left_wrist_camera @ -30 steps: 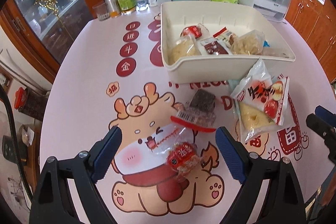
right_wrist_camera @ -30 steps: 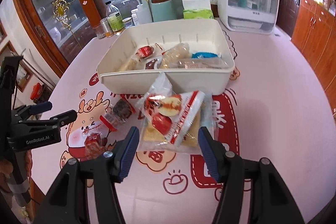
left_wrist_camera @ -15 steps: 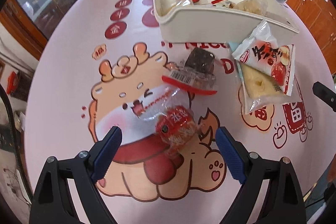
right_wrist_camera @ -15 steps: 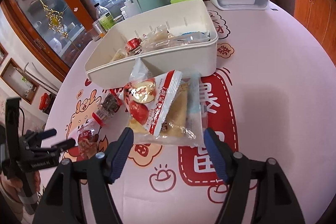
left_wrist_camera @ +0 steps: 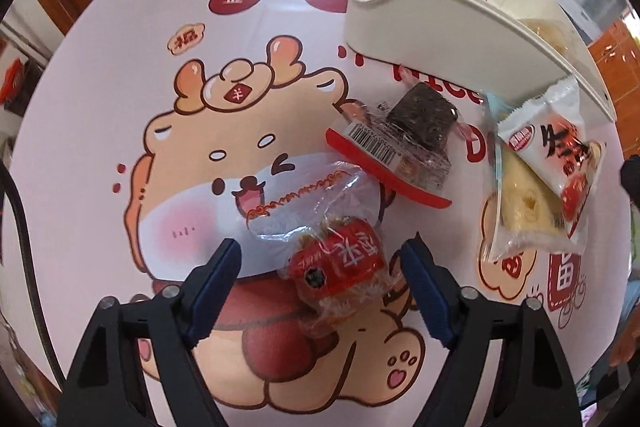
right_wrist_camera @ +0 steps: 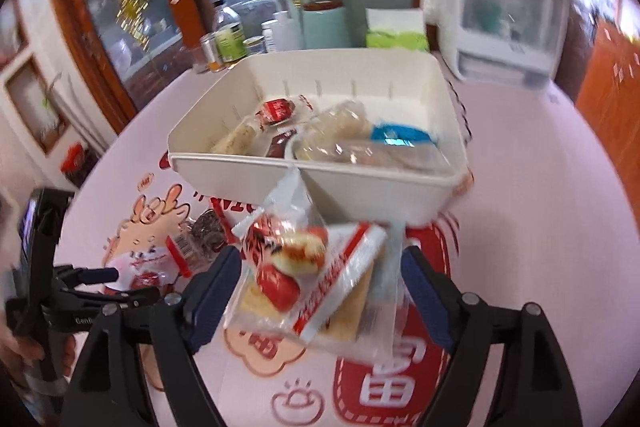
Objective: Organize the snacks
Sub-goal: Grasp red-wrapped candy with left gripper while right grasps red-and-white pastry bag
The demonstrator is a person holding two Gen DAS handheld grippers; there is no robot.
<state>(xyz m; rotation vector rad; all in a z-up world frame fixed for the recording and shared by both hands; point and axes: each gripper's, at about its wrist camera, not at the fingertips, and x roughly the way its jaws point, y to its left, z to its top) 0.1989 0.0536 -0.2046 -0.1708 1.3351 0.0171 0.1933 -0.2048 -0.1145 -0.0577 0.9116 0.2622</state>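
Note:
My left gripper (left_wrist_camera: 320, 263) is open, low over the table, with a small red-wrapped snack (left_wrist_camera: 340, 267) between its fingers, untouched. A dark cake in clear wrap with a barcode (left_wrist_camera: 404, 143) lies beyond it. My right gripper (right_wrist_camera: 320, 283) is open around a white-and-red snack packet (right_wrist_camera: 308, 267) that lies on a clear bag of yellow cake (right_wrist_camera: 360, 311); both also show in the left wrist view (left_wrist_camera: 552, 163). The cream snack bin (right_wrist_camera: 360, 187) stands behind, holding several wrapped snacks, and its wall shows in the left wrist view (left_wrist_camera: 440, 39).
The round table has a pink cartoon-printed cloth (left_wrist_camera: 180, 155). Bottles and jars (right_wrist_camera: 228, 43), a teal canister (right_wrist_camera: 324, 27), a tissue box (right_wrist_camera: 396, 35) and a white appliance (right_wrist_camera: 504, 27) stand at the far edge. A glass cabinet stands behind.
My left gripper has dropped and moved forward until the red snack sits between its fingers. My right gripper has moved in around the white-and-red packet. Both jaws stay open.

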